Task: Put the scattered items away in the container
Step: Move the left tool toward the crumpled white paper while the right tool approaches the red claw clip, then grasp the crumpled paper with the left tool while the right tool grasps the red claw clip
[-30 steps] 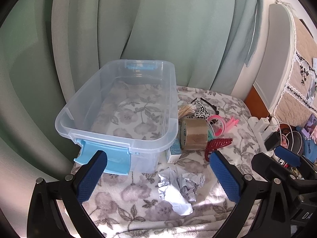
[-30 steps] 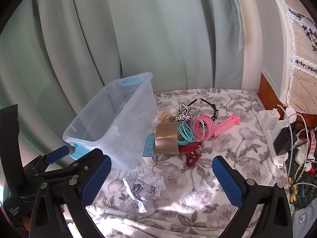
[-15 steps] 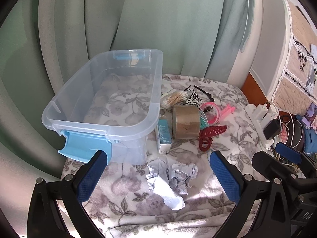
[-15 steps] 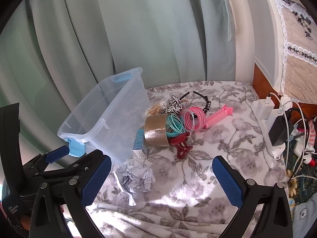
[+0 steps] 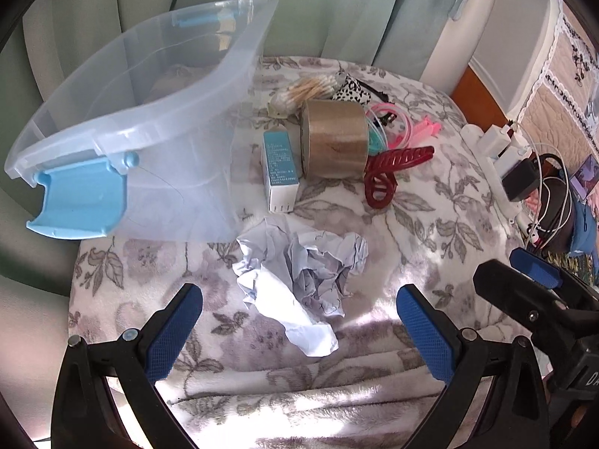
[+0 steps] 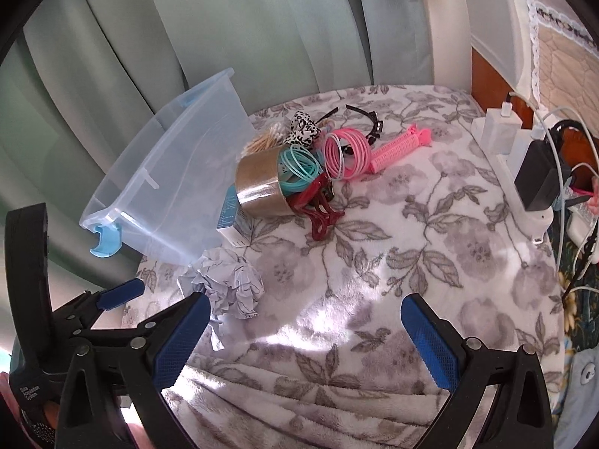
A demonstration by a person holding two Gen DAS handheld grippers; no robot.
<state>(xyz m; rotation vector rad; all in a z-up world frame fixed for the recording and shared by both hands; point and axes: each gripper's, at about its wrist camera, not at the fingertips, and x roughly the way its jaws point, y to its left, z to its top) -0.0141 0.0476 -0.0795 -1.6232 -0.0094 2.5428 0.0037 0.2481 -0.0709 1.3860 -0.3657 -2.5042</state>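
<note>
A clear plastic bin [image 5: 157, 86] [image 6: 176, 194] with blue latches stands at the left on a floral blanket. Beside it lie a crumpled paper ball [image 5: 299, 273] [image 6: 228, 280], a small blue-white box [image 5: 280, 166], a brown tape roll [image 5: 333, 138] [image 6: 260, 187], a dark red hair claw [image 5: 389, 172] [image 6: 318, 209], cotton swabs [image 5: 303, 89], teal rings [image 6: 299, 168], pink rings [image 6: 346, 153] and a pink clip [image 6: 400, 147]. My left gripper [image 5: 299, 333] is open, just short of the paper ball. My right gripper [image 6: 303, 340] is open over bare blanket, the paper ball by its left finger.
A black headband [image 6: 359, 116] and a spotted cloth piece [image 6: 305, 131] lie behind the pile. White chargers, a black adapter [image 6: 539, 179] and cables crowd the right edge. Green curtains hang behind. The blanket [image 6: 411, 262] falls away at the near edge.
Both grippers have moved forward and down toward the blanket. The paper ball and pile now appear larger and closer. Nothing has been picked up.
</note>
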